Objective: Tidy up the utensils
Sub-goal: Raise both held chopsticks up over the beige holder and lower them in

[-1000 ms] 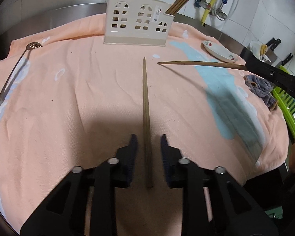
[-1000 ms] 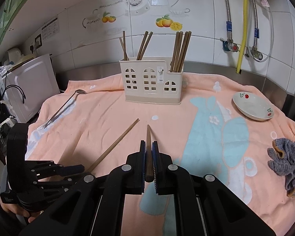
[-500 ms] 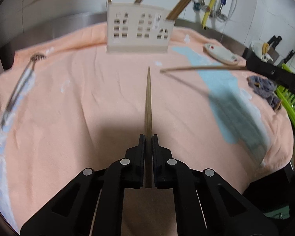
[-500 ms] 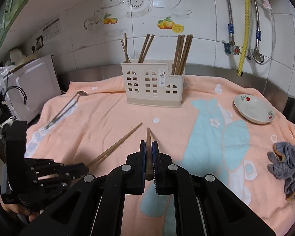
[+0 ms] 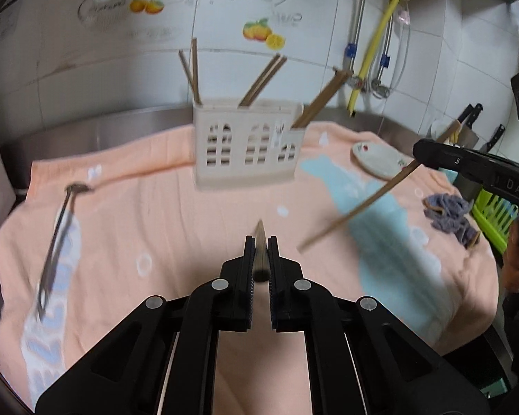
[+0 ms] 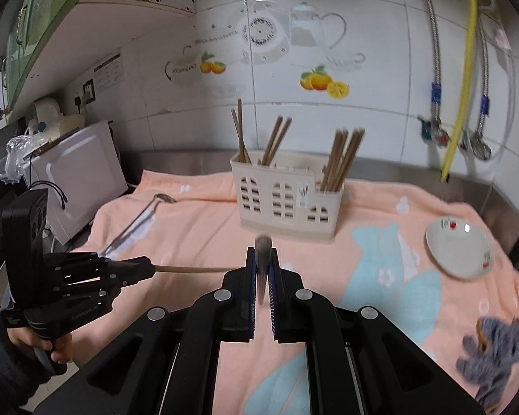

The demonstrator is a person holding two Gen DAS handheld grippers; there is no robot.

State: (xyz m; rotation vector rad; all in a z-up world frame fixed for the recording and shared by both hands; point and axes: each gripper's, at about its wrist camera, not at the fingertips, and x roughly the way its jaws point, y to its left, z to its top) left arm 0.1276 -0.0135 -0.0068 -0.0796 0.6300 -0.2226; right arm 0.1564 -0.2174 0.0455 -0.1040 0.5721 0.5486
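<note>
My left gripper point(image 5: 260, 242) is shut on a wooden chopstick point(image 5: 260, 254), lifted and pointing at the cream utensil holder point(image 5: 247, 147). My right gripper point(image 6: 263, 254) is shut on another chopstick point(image 6: 262, 266), also raised toward the holder point(image 6: 287, 200). That chopstick also shows in the left wrist view point(image 5: 360, 204), and the left one in the right wrist view point(image 6: 190, 269). The holder stands at the back of the peach towel point(image 5: 176, 221) with several chopsticks in its compartments. A metal spoon point(image 5: 57, 242) lies at the left on the towel.
A small white dish point(image 6: 458, 247) sits at the right of the towel and a grey cloth point(image 6: 491, 356) at the front right. A green rack point(image 5: 494, 214) and knives stand beyond the right edge. A white appliance point(image 6: 76, 180) stands at the left.
My left gripper closed on the lying chopstick and lifted it off the towel. Both grippers tilted up and moved nearer the holder with their chopsticks.
</note>
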